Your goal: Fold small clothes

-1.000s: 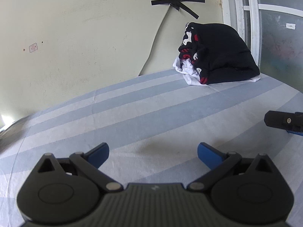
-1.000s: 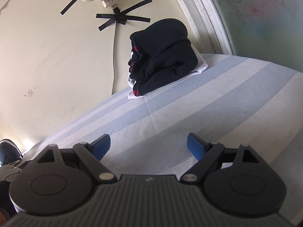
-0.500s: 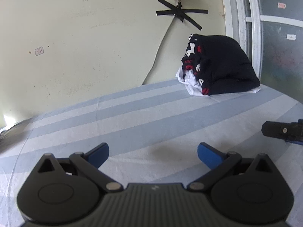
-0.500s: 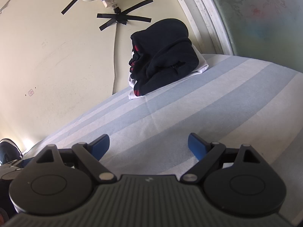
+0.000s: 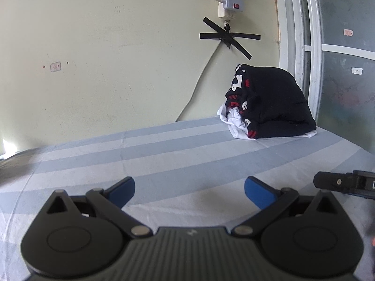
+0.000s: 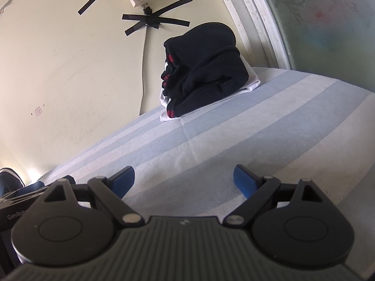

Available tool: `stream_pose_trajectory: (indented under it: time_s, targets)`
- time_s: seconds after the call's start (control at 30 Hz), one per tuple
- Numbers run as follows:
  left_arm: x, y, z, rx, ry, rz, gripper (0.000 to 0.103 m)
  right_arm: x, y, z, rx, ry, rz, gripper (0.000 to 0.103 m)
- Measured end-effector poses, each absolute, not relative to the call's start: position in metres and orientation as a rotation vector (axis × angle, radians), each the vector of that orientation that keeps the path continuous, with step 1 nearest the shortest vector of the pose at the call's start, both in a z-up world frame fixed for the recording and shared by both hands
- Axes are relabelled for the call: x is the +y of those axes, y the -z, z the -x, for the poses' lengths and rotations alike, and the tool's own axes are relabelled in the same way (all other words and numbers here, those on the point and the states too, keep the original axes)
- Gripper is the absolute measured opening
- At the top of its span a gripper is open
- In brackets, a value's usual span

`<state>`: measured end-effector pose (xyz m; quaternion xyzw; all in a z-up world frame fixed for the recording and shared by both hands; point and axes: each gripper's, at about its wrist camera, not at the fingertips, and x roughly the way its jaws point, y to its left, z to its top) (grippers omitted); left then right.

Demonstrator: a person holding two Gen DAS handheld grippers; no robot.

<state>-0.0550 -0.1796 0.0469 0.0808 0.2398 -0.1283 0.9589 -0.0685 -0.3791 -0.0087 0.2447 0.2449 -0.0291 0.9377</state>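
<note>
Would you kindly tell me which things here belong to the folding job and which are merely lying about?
Job: pile of clothes, striped sheet, left gripper, right gripper.
Lying about: power strip, cable, black tape, shoe.

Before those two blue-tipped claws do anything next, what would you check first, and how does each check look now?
1. Left gripper open and empty: ok.
2. Right gripper open and empty: ok.
3. Pile of clothes in view, apart from both grippers: ok.
4. Striped sheet bare between grippers and pile: ok.
5. Pile stable against the wall: cannot tell.
6. Loose garment ready to fold: not ok, none lies spread out.
</note>
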Motion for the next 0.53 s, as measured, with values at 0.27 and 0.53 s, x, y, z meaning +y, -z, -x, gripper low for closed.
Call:
stream_pose_trajectory:
  time_s: [0.27,0.53]
  targets:
    - [-0.1823,-0.0432,0.0550,0.502,0.264,-0.183,0.103,-0.3781,0.0089,0.0679,0.502,0.061,-0.493,0.094]
    - [-0.1848,-0.0409,0.0541,0.513,0.263,-0.198,0.103,-0.3776,0.0093,0.0674,0.502,0.061,-0.493,0.094]
